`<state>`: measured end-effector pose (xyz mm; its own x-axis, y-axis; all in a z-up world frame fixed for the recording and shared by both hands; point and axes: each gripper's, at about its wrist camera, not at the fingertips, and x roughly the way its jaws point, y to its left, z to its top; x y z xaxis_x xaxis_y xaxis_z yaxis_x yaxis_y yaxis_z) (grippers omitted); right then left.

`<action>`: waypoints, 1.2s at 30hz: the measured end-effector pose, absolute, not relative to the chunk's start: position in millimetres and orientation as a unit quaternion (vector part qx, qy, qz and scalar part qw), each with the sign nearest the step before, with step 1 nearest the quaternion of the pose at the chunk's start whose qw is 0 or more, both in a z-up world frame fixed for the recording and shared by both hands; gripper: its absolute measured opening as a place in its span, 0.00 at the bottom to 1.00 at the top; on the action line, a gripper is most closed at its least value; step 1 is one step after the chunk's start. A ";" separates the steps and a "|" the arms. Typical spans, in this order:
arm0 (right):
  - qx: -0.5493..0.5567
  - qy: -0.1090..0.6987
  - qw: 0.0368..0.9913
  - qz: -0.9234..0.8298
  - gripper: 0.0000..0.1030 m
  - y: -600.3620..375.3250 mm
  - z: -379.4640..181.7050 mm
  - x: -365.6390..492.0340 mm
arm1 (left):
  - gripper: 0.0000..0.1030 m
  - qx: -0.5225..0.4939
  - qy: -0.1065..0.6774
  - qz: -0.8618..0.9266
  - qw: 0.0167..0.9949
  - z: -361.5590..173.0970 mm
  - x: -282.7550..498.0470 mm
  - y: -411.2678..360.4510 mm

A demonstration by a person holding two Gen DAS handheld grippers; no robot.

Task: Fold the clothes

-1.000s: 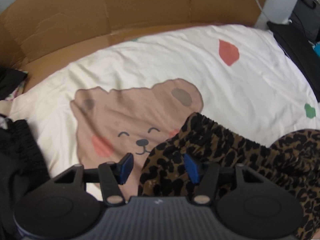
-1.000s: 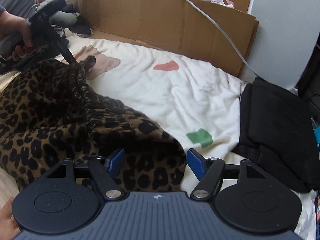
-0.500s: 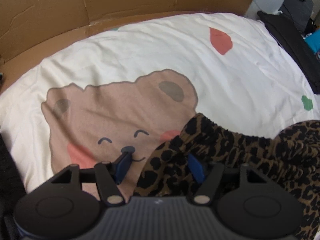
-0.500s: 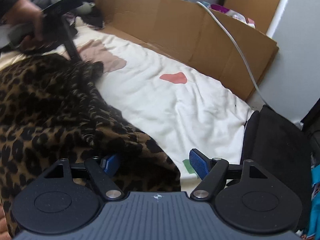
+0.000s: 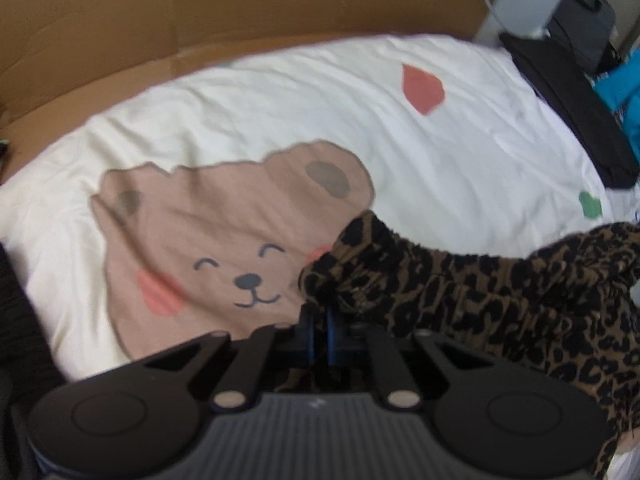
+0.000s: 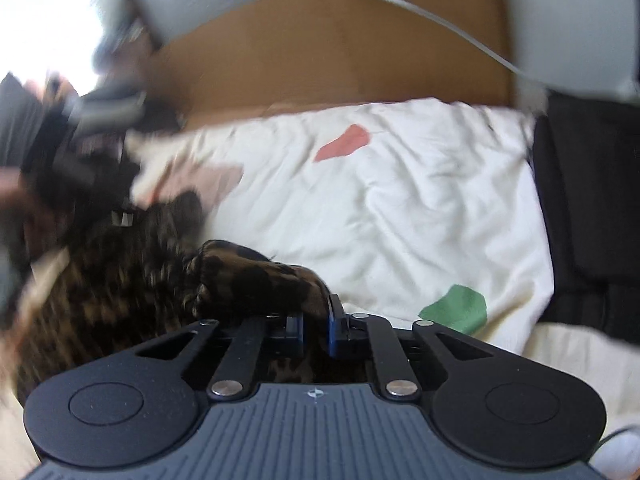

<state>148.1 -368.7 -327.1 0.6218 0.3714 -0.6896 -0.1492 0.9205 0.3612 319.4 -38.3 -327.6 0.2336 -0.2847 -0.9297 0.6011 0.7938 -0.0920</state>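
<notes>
A leopard-print garment (image 5: 480,292) lies bunched on the white bedsheet (image 5: 280,112), beside its printed bear face (image 5: 224,240). My left gripper (image 5: 320,322) is shut on the garment's gathered edge, with cloth pinched between the blue pads. In the right wrist view the same garment (image 6: 248,280) is blurred. My right gripper (image 6: 316,326) is shut on another fold of it. The left gripper and the hand holding it (image 6: 80,152) show smeared at the far left.
Cardboard walls (image 5: 200,12) line the far side of the bed. Folded black clothes (image 6: 592,208) lie at the right edge. A grey cable (image 6: 440,24) crosses the cardboard. More dark fabric (image 5: 16,320) sits at the left edge, and something blue (image 5: 624,88) at the far right.
Both grippers stood open around the leopard cloth and have now closed on it. The right gripper has shifted and rolled, blurring its view. The left gripper barely moved.
</notes>
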 end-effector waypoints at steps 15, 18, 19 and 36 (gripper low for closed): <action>0.178 0.457 0.868 0.076 0.17 -379.5 -353.2 202.5 | 0.10 0.141 0.563 -0.256 0.773 -324.3 331.9 -12.7; 0.171 0.443 0.877 0.074 0.49 -381.3 -348.3 194.9 | 0.17 0.138 0.556 -0.243 0.783 -317.9 335.8 -12.7; 0.171 0.438 0.880 0.073 0.49 -382.9 -346.6 193.0 | 0.18 0.135 0.554 -0.238 0.786 -315.4 337.1 -12.0; 0.128 0.450 0.872 0.142 0.53 -351.6 -356.6 230.9 | 0.48 0.129 0.539 -0.254 0.792 -338.8 348.2 -29.2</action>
